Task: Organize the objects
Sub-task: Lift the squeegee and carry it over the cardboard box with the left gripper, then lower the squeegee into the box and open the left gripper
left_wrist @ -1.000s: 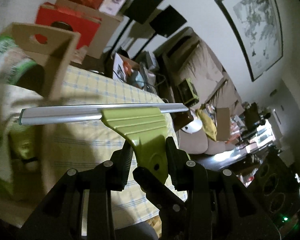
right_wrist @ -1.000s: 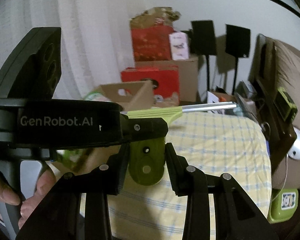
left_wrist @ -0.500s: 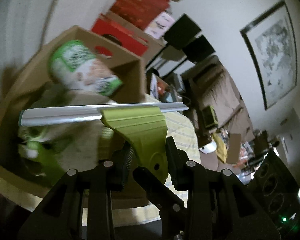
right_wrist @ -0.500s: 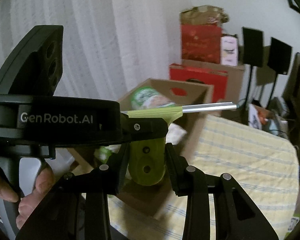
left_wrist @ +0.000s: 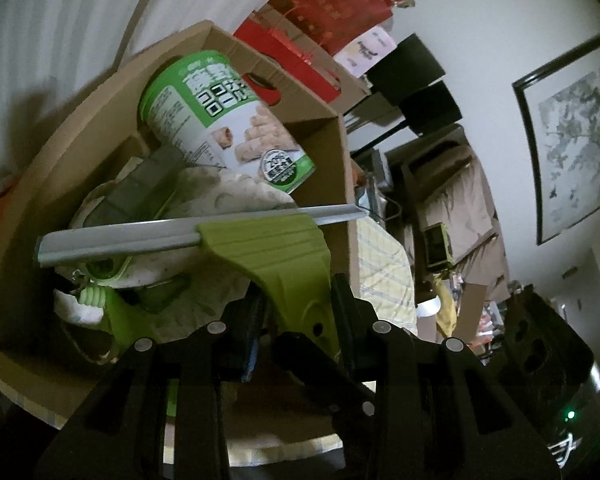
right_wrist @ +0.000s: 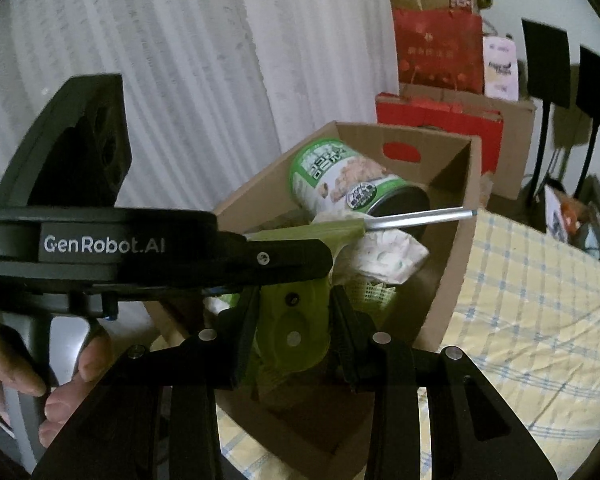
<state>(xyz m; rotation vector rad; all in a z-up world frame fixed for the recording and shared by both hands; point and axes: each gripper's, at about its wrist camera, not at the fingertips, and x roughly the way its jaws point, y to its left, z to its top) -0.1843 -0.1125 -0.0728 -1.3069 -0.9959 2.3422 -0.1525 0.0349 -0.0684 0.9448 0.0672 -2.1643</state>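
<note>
Both claws clenched on one green squeegee (left_wrist: pixel 288 264): left claw (left_wrist: pixel 296 312) and right claw (right_wrist: pixel 294 320) each pinch its handle, likely to steady the long blade. Blade hangs over the open cardboard box (left_wrist: pixel 342 168), just above its crumpled cloth (right_wrist: pixel 384 256) and tilted snack can (left_wrist: pixel 224 120). Box crowded; free room only near the front wall. Checked table (right_wrist: pixel 540 300) beyond.

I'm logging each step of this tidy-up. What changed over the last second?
Both hand-held grippers, left and right, carried the green squeegee from over the checked tablecloth to above the open cardboard box. Unchanged: both stay clamped on its handle; the green can and other contents lie in the box.
</note>
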